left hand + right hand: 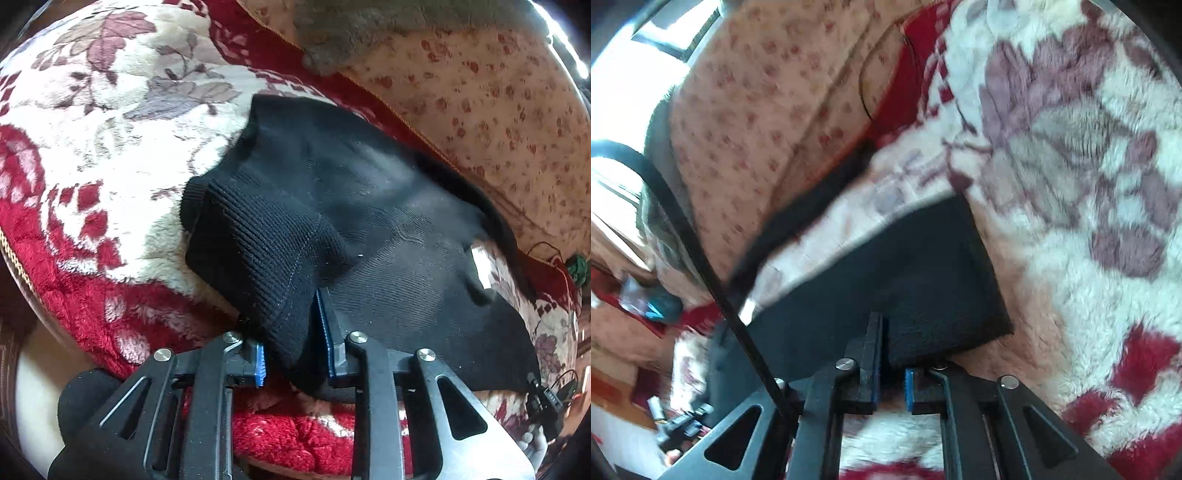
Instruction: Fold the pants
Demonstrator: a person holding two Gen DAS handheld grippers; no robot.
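Black pants [369, 206] lie crumpled on a fluffy red and white floral blanket [110, 147]. Their ribbed hem [258, 258] runs down between the blue pads of my left gripper [291, 332]. The jaws stand a little apart and the left pad [260, 363] shows bare beside the cloth, so the hem rests loosely between them. In the right wrist view a flat black part of the pants [905, 280] lies on the blanket [1089, 258]. My right gripper [891, 354] is shut on its near edge, with only a thin slit between the pads.
A pale sheet with small red flowers [498, 110] borders the blanket, with a grey fuzzy cloth [351, 33] on it. A black strap [701, 258] crosses the right wrist view. Small clutter [679, 428] lies low at the left beyond the blanket's edge.
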